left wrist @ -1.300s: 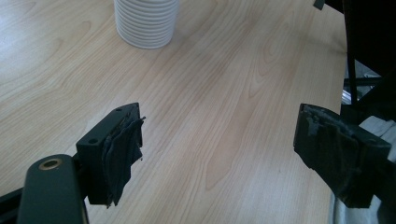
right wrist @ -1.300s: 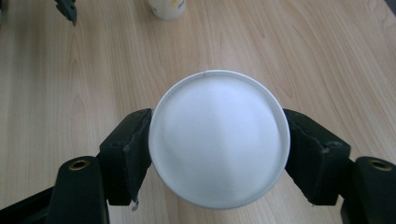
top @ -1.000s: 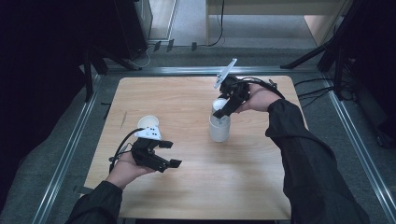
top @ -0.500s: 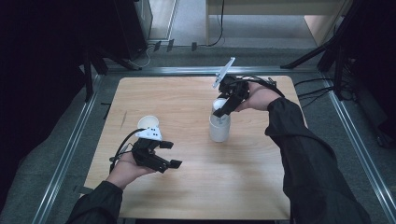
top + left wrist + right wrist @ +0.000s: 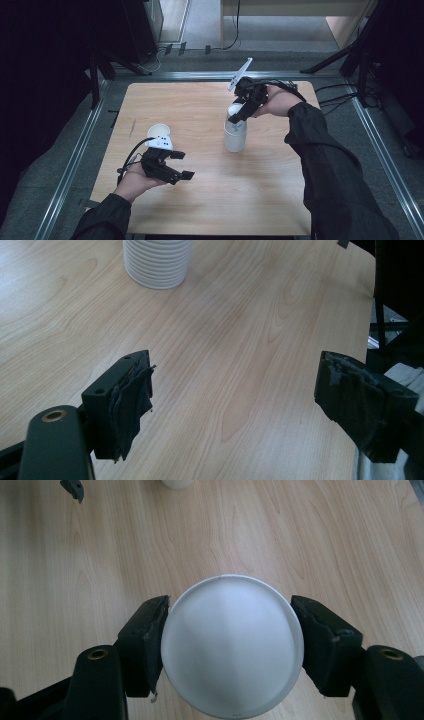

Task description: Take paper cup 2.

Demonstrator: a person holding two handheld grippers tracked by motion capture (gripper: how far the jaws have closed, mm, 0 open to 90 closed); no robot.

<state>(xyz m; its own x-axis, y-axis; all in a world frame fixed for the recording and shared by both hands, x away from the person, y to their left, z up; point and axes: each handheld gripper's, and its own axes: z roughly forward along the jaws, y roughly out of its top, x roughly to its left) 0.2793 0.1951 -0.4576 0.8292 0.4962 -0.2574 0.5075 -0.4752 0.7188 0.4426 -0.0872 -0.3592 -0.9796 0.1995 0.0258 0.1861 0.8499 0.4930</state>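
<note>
The pale wooden tabletop is carrying a tall stack of white ribbed paper cups near its middle and a single white paper cup standing apart toward the left. Above the stack, the right gripper has just been closing its jaws, and in the right gripper view both pads are now pressing on the rim of the top cup, so it is gripping that cup, likely ready to lift it off. The left gripper is waiting just beside the single cup, jaws apart and holding nothing.
</note>
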